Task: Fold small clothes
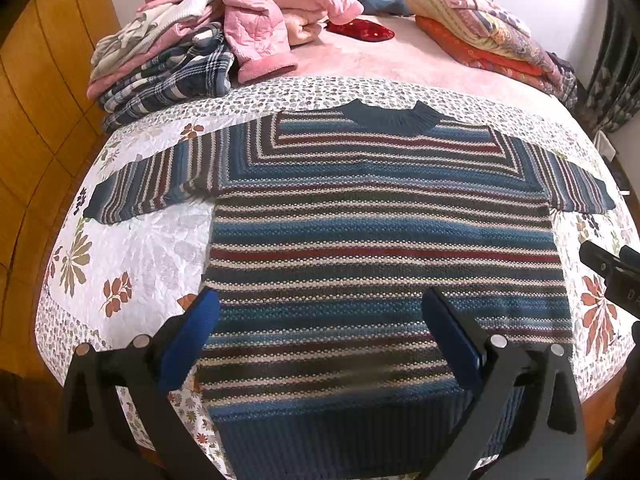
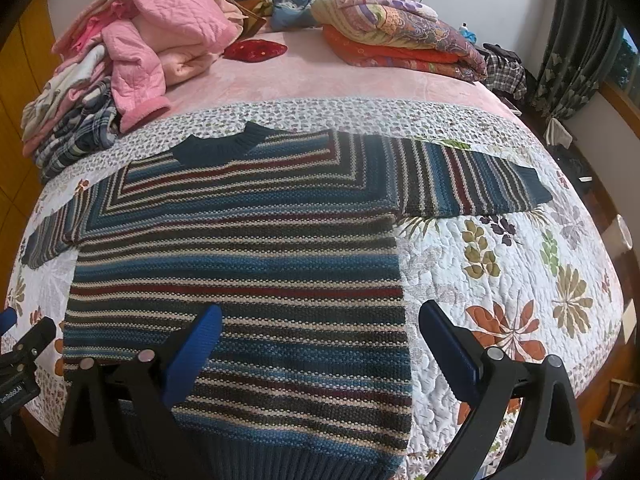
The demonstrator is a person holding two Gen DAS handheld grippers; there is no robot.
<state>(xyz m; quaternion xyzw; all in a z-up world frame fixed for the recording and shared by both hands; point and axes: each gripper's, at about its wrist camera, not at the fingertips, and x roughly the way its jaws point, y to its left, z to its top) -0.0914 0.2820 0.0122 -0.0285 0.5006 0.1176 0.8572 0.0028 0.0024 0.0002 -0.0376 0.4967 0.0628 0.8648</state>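
Observation:
A striped knit sweater (image 1: 380,232) in blue, maroon and cream lies flat and face up on the floral quilt (image 1: 132,248), collar away from me and both sleeves spread out. My left gripper (image 1: 320,312) hovers open above the sweater's lower left part, its blue-padded fingers (image 1: 192,336) wide apart with nothing between them. In the right wrist view the same sweater (image 2: 240,260) fills the left and middle. My right gripper (image 2: 320,320) hangs open over its lower right edge, one finger above the knit and the other above the quilt (image 2: 500,280).
A heap of pink and plaid clothes (image 1: 192,36) sits at the back left of the bed. Folded orange and patterned quilts (image 2: 400,36) lie at the back right, with a red cushion (image 2: 256,50) between. Wooden wardrobe panels (image 1: 36,100) stand left; curtains (image 2: 568,60) hang right.

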